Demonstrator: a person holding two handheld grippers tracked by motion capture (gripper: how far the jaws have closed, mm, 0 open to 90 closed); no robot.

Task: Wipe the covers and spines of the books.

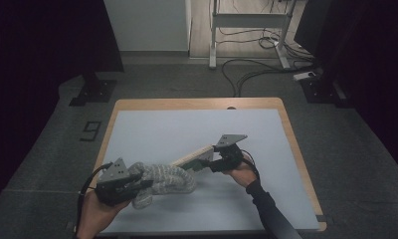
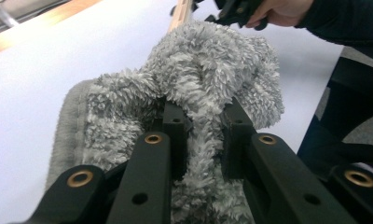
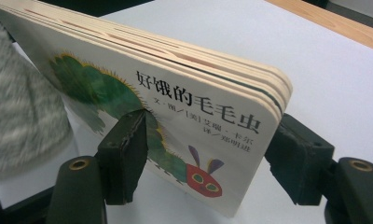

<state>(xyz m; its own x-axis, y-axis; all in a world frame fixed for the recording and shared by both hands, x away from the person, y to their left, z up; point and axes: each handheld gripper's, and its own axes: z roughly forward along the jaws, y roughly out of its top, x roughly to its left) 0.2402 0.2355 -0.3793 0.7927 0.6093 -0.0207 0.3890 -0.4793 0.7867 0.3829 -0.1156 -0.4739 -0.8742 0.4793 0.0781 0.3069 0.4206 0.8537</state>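
A fluffy grey cloth [image 1: 167,179] lies bunched at the near left of the white table top [image 1: 187,124]. My left gripper [image 1: 143,185] is shut on a fold of it. In the left gripper view the pile [image 2: 208,70] is squeezed between the two black jaws of the left gripper [image 2: 203,126]. A thick board book [image 1: 192,157] with a green caterpillar on its cover [image 3: 175,93] runs from the cloth up to the right, tilted off the table. My right gripper [image 1: 213,162] is shut on its free end, pads on both faces [image 3: 211,147]. The book's other end meets the cloth [image 3: 21,121].
The table top has a wooden rim [image 1: 296,149]. Beyond it, on the grey floor, lie loose cables [image 1: 247,74], a white desk frame [image 1: 247,30] and black stand bases [image 1: 92,92]. A dark sleeve [image 1: 269,209] comes in at the near right.
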